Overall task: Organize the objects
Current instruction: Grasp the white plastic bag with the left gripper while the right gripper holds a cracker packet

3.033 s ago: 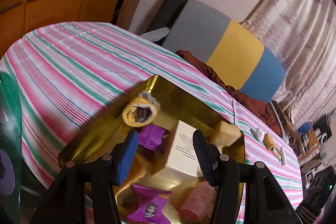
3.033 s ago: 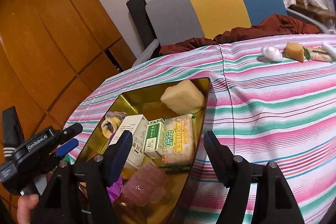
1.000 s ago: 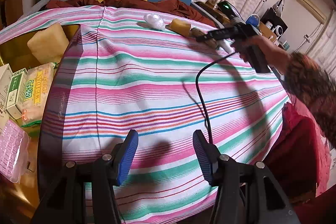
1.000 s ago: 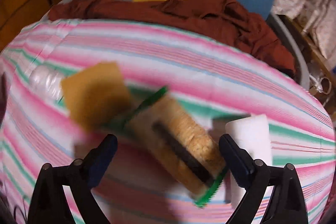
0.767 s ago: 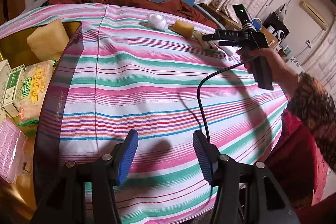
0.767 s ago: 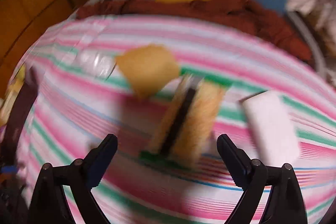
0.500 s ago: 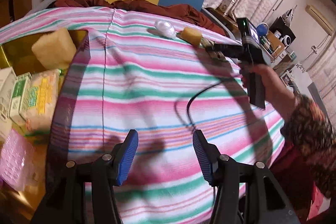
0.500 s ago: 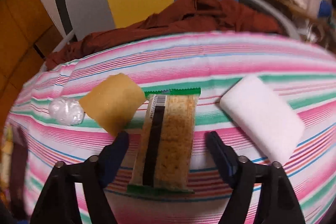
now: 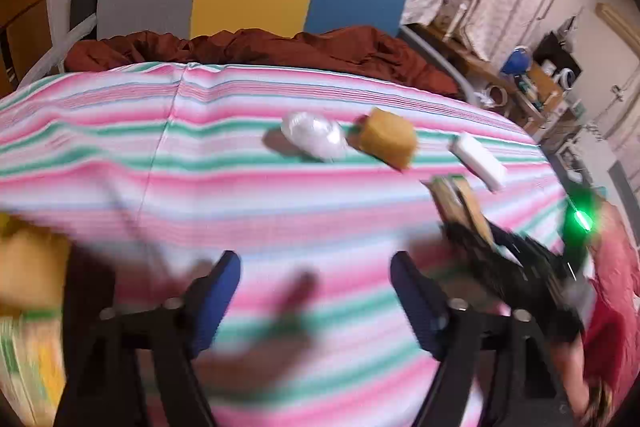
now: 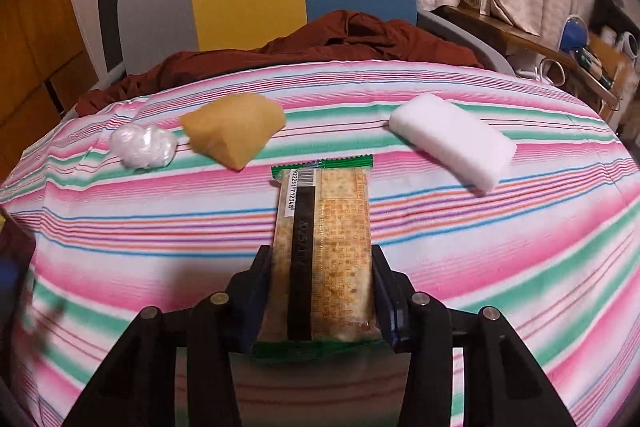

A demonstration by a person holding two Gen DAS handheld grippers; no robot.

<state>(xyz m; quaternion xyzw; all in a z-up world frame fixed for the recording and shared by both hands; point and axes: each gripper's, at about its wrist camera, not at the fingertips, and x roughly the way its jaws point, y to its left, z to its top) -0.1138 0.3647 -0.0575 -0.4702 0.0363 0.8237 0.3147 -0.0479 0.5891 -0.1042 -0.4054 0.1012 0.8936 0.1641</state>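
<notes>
The right tongs [image 10: 322, 291] have closed in around the cracker packet [image 10: 324, 247], now touching both sides, near the bench's [image 10: 160, 235] front edge; its barcode reads 9222517234. Left tongs [image 9: 316, 291] are spreading, empty.

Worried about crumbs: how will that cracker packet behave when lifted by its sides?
The cracker packet looks flat and stiff, so probably won't droop. Its crackers seem brittle; the closing right hand-held gripper could crack them. Glossy wrapper may slip.

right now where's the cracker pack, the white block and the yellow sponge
cracker pack [image 10: 324, 247], right wrist view, middle of its printed wrapper
white block [image 10: 452, 143], right wrist view, centre of its top face
yellow sponge [image 10: 234, 127], right wrist view, middle of its upper face
</notes>
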